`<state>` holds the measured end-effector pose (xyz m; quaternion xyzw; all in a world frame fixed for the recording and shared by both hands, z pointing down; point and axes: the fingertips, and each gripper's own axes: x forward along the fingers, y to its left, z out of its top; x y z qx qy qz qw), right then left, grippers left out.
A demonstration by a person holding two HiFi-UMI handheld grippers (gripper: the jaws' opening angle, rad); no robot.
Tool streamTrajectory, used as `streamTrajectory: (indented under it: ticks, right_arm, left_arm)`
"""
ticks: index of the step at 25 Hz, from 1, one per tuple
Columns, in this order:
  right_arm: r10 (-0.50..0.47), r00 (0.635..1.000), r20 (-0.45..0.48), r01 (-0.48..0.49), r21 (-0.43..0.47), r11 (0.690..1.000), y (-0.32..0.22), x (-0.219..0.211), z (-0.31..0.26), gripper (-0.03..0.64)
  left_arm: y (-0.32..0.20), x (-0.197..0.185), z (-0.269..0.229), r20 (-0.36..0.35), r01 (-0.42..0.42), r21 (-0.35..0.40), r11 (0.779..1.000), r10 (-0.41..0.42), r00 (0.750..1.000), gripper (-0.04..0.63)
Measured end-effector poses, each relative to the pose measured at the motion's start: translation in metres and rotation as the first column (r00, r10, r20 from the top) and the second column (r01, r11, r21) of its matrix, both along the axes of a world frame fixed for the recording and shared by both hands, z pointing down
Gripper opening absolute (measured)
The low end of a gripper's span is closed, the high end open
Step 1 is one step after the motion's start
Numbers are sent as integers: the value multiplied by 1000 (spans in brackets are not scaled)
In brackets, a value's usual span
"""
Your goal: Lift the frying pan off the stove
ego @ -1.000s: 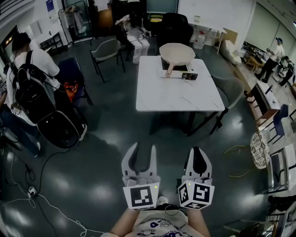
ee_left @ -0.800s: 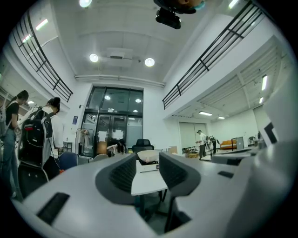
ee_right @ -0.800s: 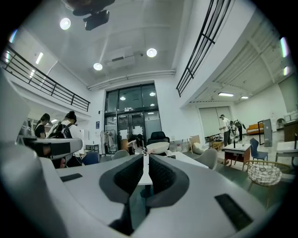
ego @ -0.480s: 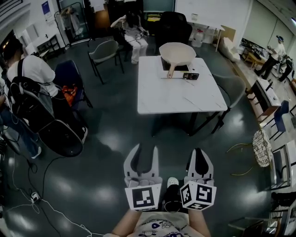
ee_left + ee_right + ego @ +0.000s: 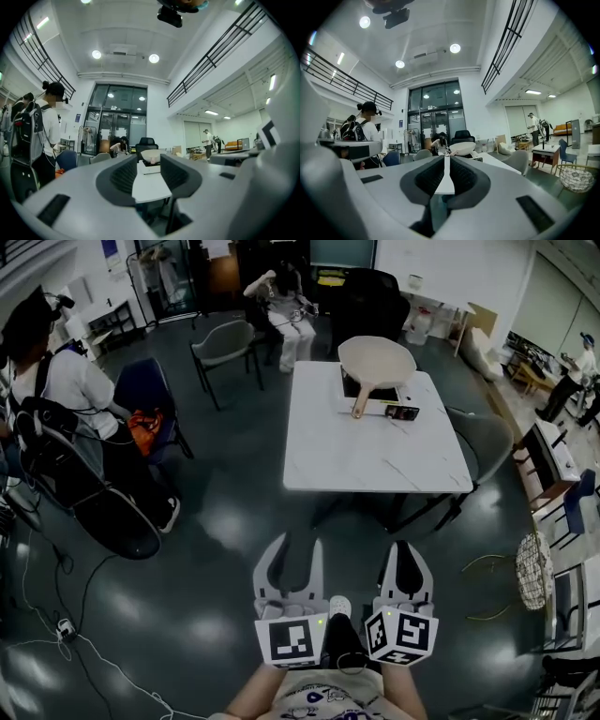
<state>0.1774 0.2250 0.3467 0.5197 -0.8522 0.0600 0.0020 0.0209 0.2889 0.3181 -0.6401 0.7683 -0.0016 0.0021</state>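
A cream frying pan with a wooden handle sits on a black stove at the far end of a white table, well ahead of me. My left gripper is held low by my body, open, with nothing between its jaws. Beside it my right gripper is shut and empty. In the left gripper view the pan shows far off between the left gripper's jaws. The right gripper view shows the pan above the right gripper's closed jaws.
Dark floor separates me from the table. A person with a backpack and a blue chair are at left. Grey chairs flank the table. A seated person is behind it. Cables and a wire basket lie on the floor.
The table and pan have shifted slightly right and nearer in the head view. The person with the backpack has moved at left. Both grippers keep their pose and jaw state.
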Motion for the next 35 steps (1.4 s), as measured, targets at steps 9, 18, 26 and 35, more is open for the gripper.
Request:
streamTrajectory:
  ticks: [9, 18, 26, 35]
  right_arm:
    - [-80, 997, -1, 80, -4, 997, -88, -7, -4, 46]
    - [-128, 992, 10, 128, -3, 992, -165, -7, -9, 46]
    - [-128, 992, 17, 128, -37, 991, -202, -3, 3, 46]
    - [-112, 994, 16, 113, -62, 992, -240, -6, 13, 46]
  left_arm:
    - [-81, 0, -7, -4, 63, 14, 998, -63, 998, 160]
    - [-148, 5, -10, -8, 112, 12, 994, -112, 994, 160]
    - [-182, 6, 2, -35, 114, -27, 993, -115, 993, 160]
    - [-227, 5, 12, -42, 86, -49, 995, -88, 995, 160]
